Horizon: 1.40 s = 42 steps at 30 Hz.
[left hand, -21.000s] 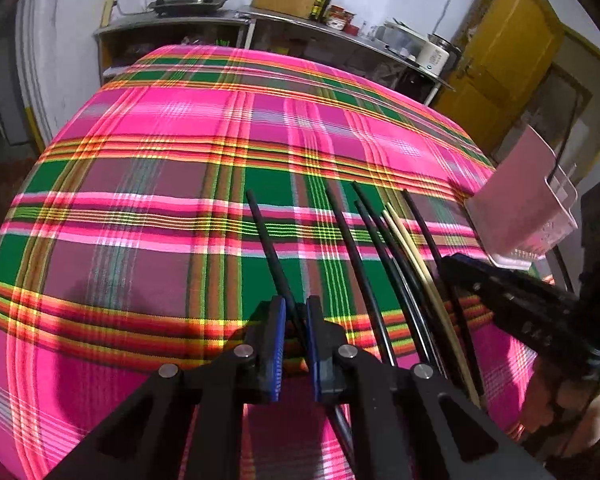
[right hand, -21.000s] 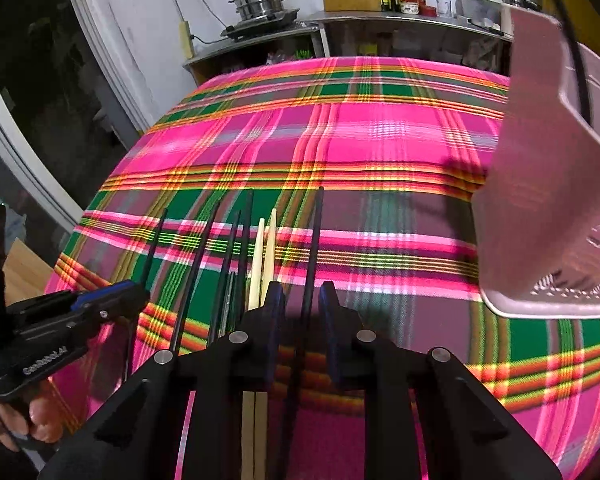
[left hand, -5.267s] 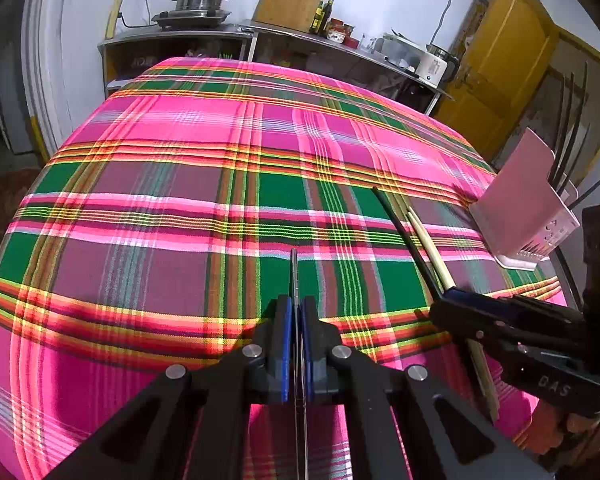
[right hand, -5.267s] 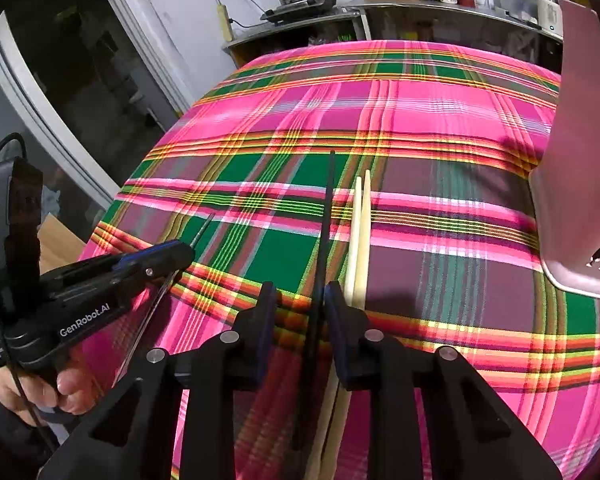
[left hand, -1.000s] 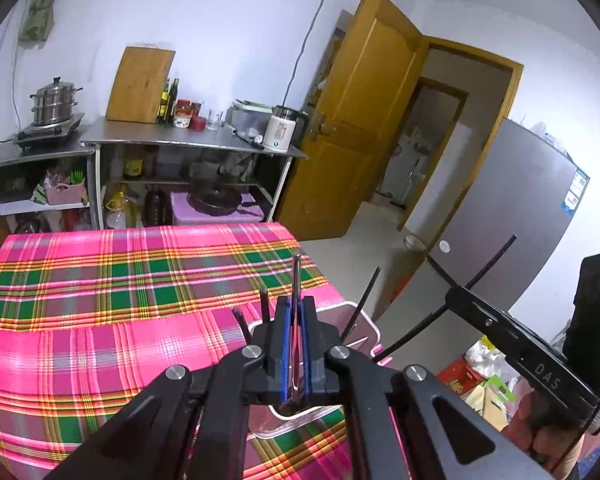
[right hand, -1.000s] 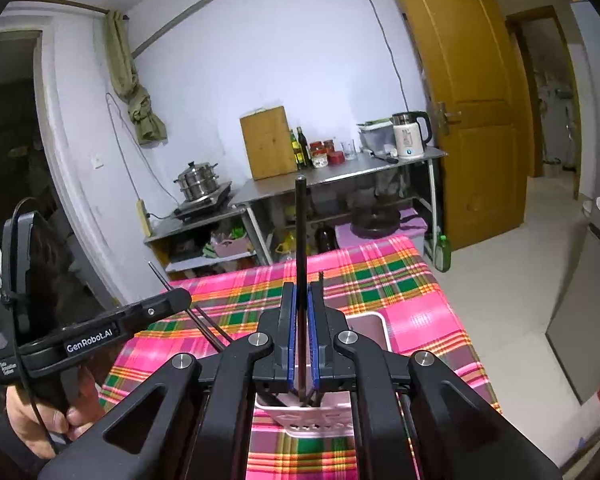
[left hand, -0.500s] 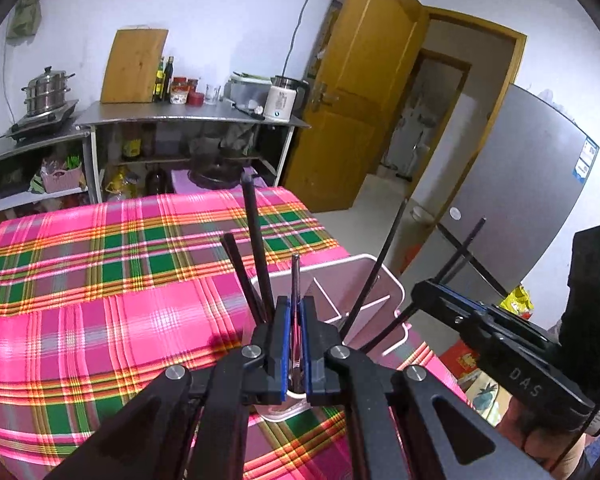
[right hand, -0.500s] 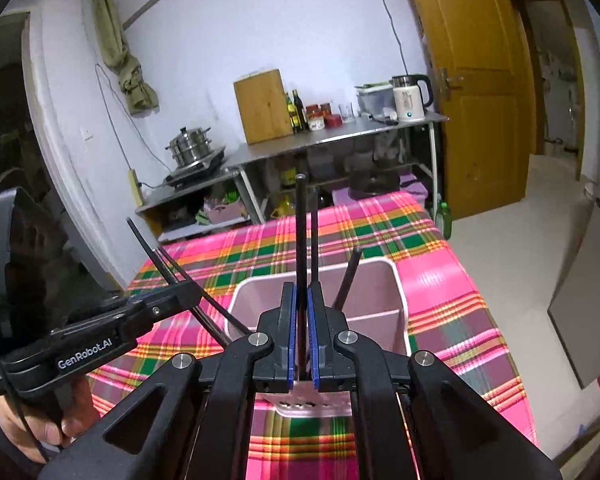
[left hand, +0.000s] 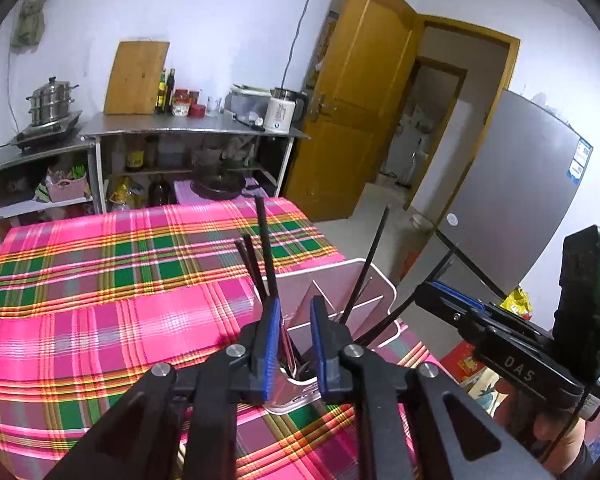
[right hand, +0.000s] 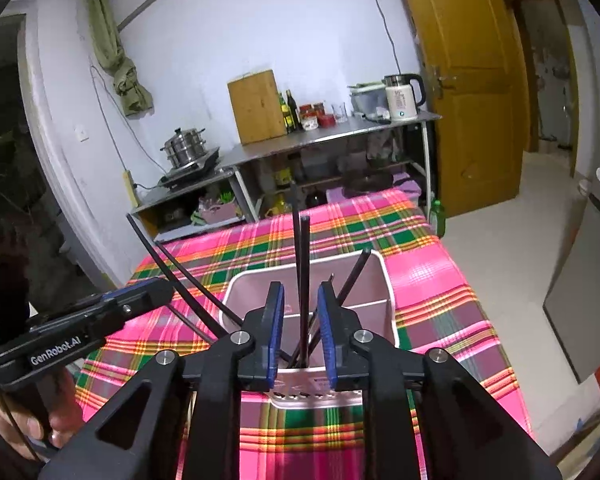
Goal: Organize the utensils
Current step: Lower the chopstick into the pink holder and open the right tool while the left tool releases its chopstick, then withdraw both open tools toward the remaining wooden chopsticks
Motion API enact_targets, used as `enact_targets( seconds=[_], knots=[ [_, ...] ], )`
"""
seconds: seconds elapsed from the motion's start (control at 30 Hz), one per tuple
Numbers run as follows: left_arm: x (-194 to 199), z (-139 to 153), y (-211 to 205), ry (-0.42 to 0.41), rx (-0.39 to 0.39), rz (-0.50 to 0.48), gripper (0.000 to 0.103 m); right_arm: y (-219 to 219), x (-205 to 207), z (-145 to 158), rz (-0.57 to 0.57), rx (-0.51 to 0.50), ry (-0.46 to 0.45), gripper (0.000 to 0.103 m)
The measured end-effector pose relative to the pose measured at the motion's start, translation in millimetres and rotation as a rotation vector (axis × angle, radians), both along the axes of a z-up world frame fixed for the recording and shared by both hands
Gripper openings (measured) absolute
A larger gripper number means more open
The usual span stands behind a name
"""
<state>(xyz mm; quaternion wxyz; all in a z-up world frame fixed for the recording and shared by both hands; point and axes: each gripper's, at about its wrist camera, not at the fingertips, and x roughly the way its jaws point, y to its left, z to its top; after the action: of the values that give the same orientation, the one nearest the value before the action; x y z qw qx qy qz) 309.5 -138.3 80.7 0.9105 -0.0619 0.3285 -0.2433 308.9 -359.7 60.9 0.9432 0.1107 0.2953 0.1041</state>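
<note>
- Pink plastic formed the utensil holder (right hand: 384,280), standing on the surface (right hand: 440,292) near its edge; the surface was covered by a pink, green and yellow plaid cloth.
- One divider wall (left hand: 364,304) crossed the holder, giving at least two compartments in the left wrist view.
- Black chopsticks (right hand: 302,280) stood tilted in the holder. The left wrist view showed three leaning toward 11 o'clock and two leaning toward 1 o'clock, one of them passing in front of the right tool. The right wrist view showed two near upright at 12 o'clock, one leaning toward 1 o'clock, and two leaning toward 10 o'clock. The exact total could not be told.
- The left tool (left hand: 294,338) hung over the holder's near compartment with its jaws apart, having just been opening. Its two blue pads pressed on nothing, though one chopstick rose just beside its left pad.
- The right tool (right hand: 300,334) hung over the holder too, with its jaws apart after just opening. Two chopsticks rose in the gap between its two blue pads, touching neither.
- In each view the other tool showed from the side, with part of a hand (right hand: 28,416) gripping its handle.
- Behind at 12 o'clock stood one metal shelf unit (right hand: 324,136) with one wooden board, one steel pot and one kettle.
</note>
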Motion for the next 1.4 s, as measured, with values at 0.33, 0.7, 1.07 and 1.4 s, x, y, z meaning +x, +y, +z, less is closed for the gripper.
enact_targets(
  seconds=[0.33,0.7,1.07,1.4],
  knots=[
    [-31.8,14.9,39.2,-0.027,-0.032,0.059,0.016,3.6,-33.7,10.3,0.008,-0.004,-0.024,0.019],
    [-75.5,-15.0,85.1,0.008,-0.021,0.125,0.016,46.3,-74.1,-7.6,0.116,-0.034,0.002,0.019],
    [-99.5,-60.6,119.4,0.094,-0.008,0.185,0.016,82.0,-85.4,-39.8,0.194,-0.042,0.082,0.019],
    [-86.9,-103.3,126.6,0.19,-0.018,0.211,0.016,100.4,-80.0,-61.8,0.231,-0.065,0.134,0.019]
  ],
)
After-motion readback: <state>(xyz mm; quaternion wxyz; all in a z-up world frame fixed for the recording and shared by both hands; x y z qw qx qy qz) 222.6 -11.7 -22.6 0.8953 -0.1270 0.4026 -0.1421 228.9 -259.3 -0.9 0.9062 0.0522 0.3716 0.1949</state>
